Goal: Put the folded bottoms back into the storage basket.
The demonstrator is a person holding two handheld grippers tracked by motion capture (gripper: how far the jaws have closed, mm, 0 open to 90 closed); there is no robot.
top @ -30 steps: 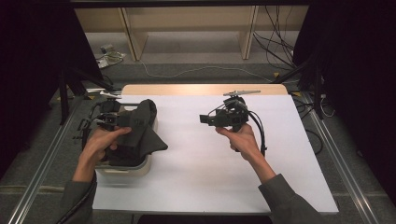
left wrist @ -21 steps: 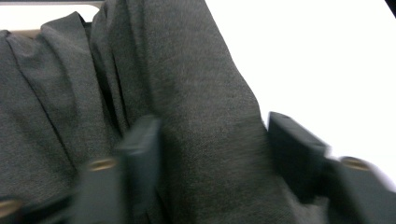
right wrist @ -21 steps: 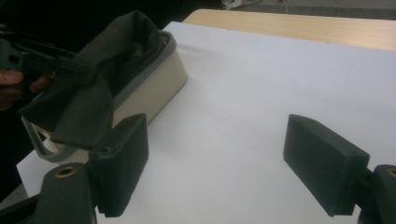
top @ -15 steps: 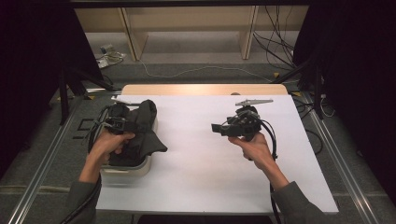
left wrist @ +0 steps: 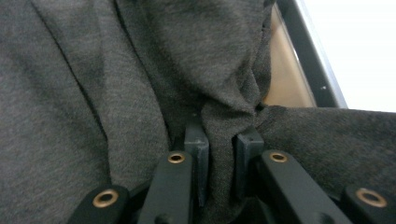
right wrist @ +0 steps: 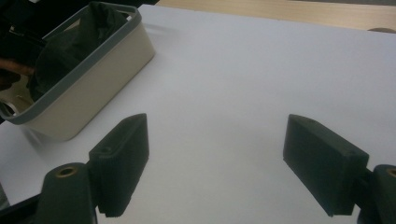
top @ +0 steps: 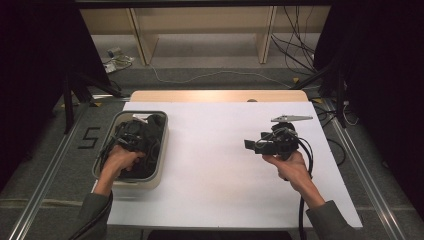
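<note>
A dark grey cloth (top: 151, 136) lies bunched inside a beige bin (top: 161, 150) with a grey rim at the table's left. My left gripper (top: 131, 134) is down in the bin, and its jaws are shut on a fold of the cloth (left wrist: 140, 70), which is pinched at my left gripper (left wrist: 219, 154). My right gripper (top: 252, 146) is held over the white table's right half, pointing left, well apart from the bin. In the right gripper view my right gripper (right wrist: 215, 140) is open wide with nothing between its jaws, and the bin (right wrist: 93, 74) with the cloth (right wrist: 70, 46) is at upper left.
A white sheet (top: 220, 165) covers the table, with a wooden strip (top: 215, 96) along its far edge. Metal rails (top: 367, 175) run along both sides. Cables (top: 300, 45) and shelving (top: 200, 25) lie beyond the table.
The cloth that hung over the bin's edge has gone down inside the bin with my left gripper. My right gripper has drifted to the right.
</note>
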